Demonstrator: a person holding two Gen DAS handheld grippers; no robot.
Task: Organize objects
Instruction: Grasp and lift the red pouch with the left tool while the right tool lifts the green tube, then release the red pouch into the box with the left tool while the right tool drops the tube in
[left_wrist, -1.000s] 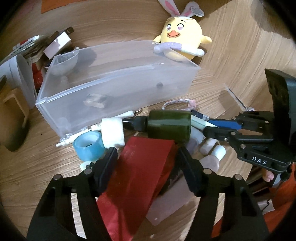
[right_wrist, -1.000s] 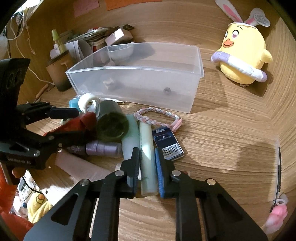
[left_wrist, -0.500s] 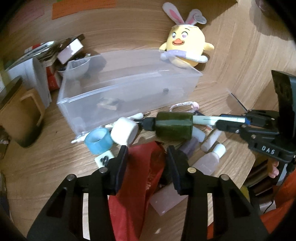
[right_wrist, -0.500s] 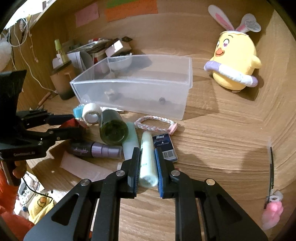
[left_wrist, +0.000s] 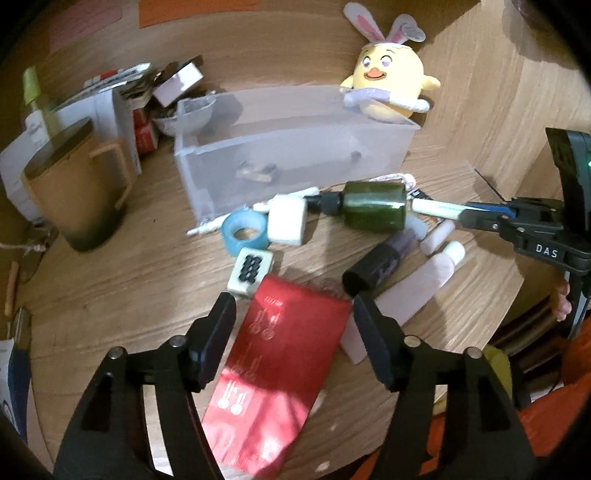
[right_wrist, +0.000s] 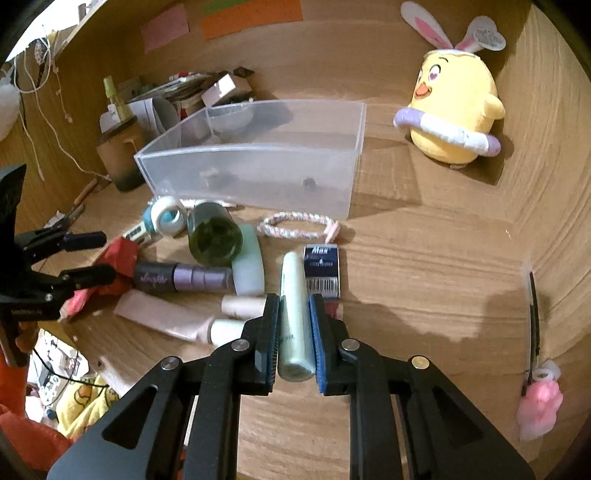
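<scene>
My left gripper (left_wrist: 293, 325) hovers low over a red foil packet (left_wrist: 284, 365) that lies flat on the wooden desk. Its jaws are opening; the packet sits between them with a gap at each pad. From the right wrist view the left gripper (right_wrist: 90, 256) shows at the left edge by the packet (right_wrist: 118, 258). My right gripper (right_wrist: 293, 301) is shut on a pale green tube (right_wrist: 295, 317), held just above the desk; the left wrist view shows this tube (left_wrist: 439, 208) sticking out of the right gripper (left_wrist: 476, 216). A clear plastic bin (right_wrist: 258, 173) stands behind the pile.
Loose items crowd the bin's front: a dark green bottle (right_wrist: 214, 240), tape rolls (left_wrist: 243, 232), a mahjong tile (left_wrist: 249, 271), a purple tube (right_wrist: 184, 278), a pink tube (right_wrist: 162, 317), a braided bracelet (right_wrist: 295, 225), a blue card (right_wrist: 321, 269). A plush chick (right_wrist: 454, 114) sits back right, a brown mug (left_wrist: 74, 192) left.
The left gripper squeezed the red packet, then spread its jaws and drew back; the packet now lies flat. The right gripper pulled back slightly, still shut on the green tube.
</scene>
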